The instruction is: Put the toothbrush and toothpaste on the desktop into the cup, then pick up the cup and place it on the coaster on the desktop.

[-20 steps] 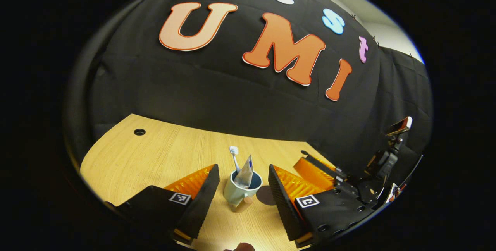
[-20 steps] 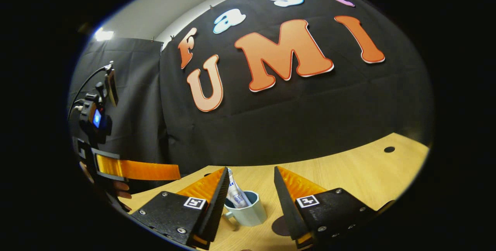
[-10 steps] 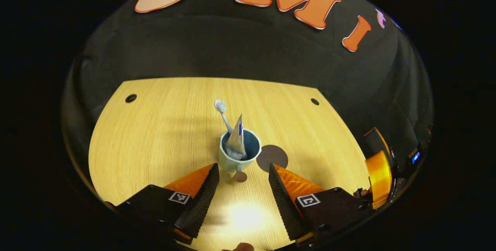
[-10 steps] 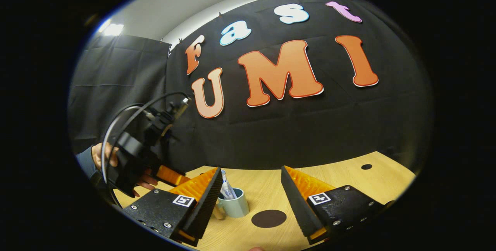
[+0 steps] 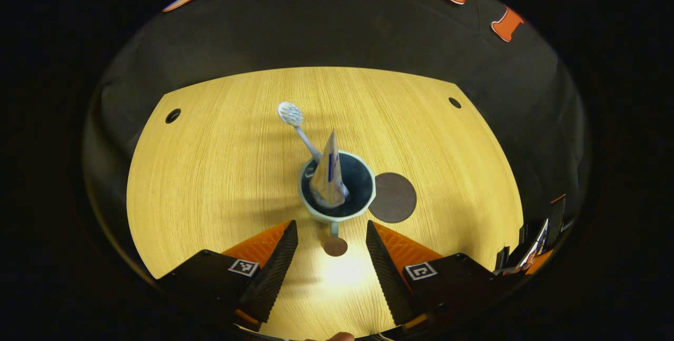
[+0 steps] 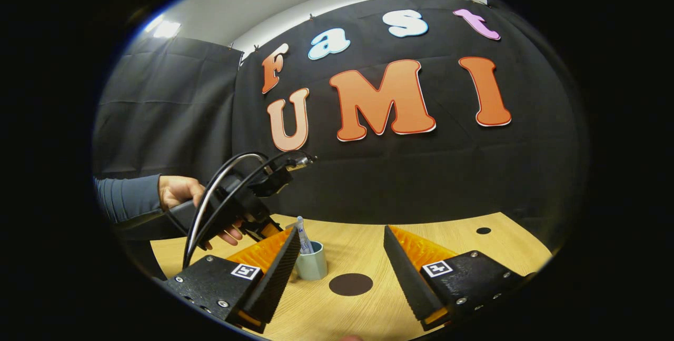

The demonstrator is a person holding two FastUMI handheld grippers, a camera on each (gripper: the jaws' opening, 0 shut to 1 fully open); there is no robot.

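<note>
A pale green cup (image 5: 337,193) stands on the wooden desktop (image 5: 221,172) with a toothpaste tube (image 5: 327,170) and a toothbrush (image 5: 297,125) upright inside it. Its handle (image 5: 335,238) points toward my left gripper (image 5: 329,230), which hovers open above and just behind the cup. A dark round coaster (image 5: 392,197) lies beside the cup, bare. In the right gripper view the cup (image 6: 311,261) and coaster (image 6: 350,284) sit ahead of my open right gripper (image 6: 342,249), which holds nothing. The left gripper (image 6: 237,209), held by a hand, hangs over the cup there.
The desktop has two small cable holes (image 5: 172,116) (image 5: 454,102) near its far edge. Black cloth wall rises behind the desk. A sleeved arm (image 6: 129,196) reaches in from the left in the right gripper view.
My left gripper rose and tilted down, now looking onto the cup from above. My right gripper drew back from the cup and coaster.
</note>
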